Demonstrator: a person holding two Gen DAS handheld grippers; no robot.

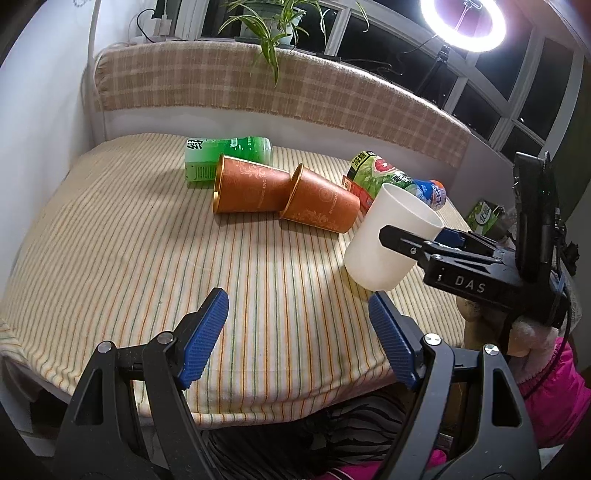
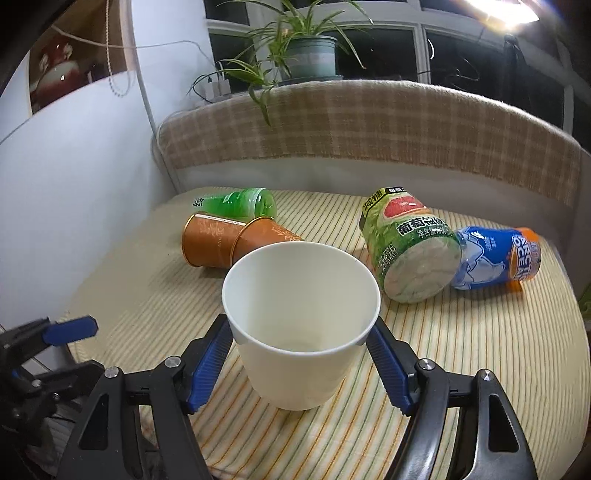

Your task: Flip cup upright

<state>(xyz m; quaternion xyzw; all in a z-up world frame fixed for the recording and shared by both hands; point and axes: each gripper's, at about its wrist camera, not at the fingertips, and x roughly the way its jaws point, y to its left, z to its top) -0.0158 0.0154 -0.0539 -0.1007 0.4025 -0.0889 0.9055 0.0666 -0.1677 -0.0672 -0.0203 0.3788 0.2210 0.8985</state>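
Blue pads of right gripper (image 2: 300,341) sit nearest the lens, pinching white cup (image 2: 301,317) from both sides just below its rim. Cup is mouth-up, tilted slightly; left wrist view shows it w/ base just above or barely touching the striped cloth (image 1: 129,240) on the desk, can't tell which, near the desk's front right edge. Inside of cup looks empty.

Left gripper (image 1: 298,325) is spread wide, nothing btwn its pads, hovering over the cloth at the front edge, just left of the cup.

Behind: two orange cups (image 1: 255,188) lying on their sides, touching each other, mouths toward the left. Green bottle (image 1: 225,155) lies on its side right behind them. To the right, a green-label bottle (image 2: 410,251) lies w/ its base toward the camera, and a blue-and-orange bottle (image 2: 498,258) lies just beside it. Potted plant (image 2: 295,48) on the sill beyond the plaid-covered backrest (image 2: 369,125). Ring light (image 1: 467,22) lit at top right in left view.
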